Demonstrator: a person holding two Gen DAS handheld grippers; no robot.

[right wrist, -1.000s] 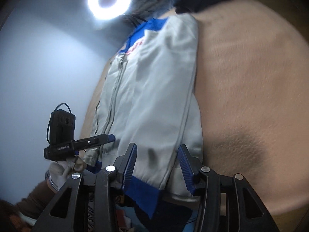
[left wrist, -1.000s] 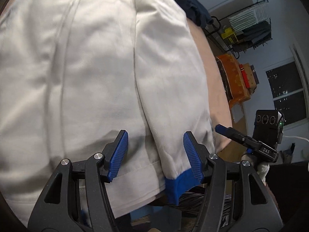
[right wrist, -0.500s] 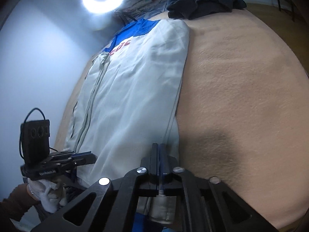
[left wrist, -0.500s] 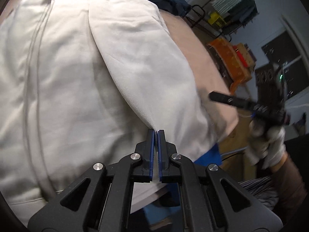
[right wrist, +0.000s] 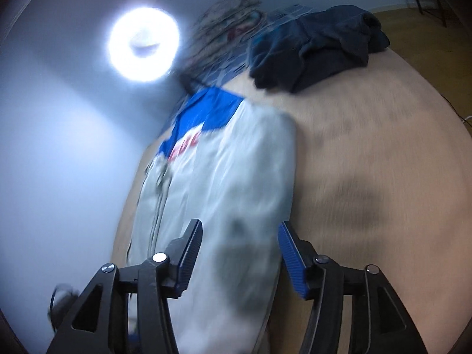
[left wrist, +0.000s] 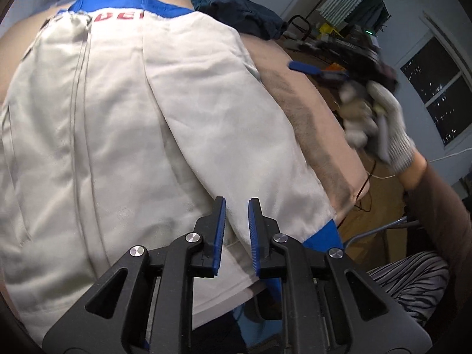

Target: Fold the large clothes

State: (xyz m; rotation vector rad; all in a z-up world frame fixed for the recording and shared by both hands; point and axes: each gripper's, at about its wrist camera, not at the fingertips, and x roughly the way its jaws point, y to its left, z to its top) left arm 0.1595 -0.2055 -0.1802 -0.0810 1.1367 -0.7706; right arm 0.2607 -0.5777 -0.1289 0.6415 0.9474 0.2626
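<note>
Ahead of both of my grippers the jacket (left wrist: pixel 124 124) lies flat on the tan bed (right wrist: pixel 383 153), collar at the far end, one sleeve (left wrist: pixel 236 135) folded along its body. My left gripper (left wrist: pixel 237 230) is opening, its narrow gap over the sleeve without pinching it. My right gripper (right wrist: pixel 240 253) is opening too, nothing between its jaws, poised above the jacket's near edge. I judge the cloth light, limp and a little slick, so I'd grab doubled hem or the blue cuff (left wrist: pixel 324 237), not a single layer.
</note>
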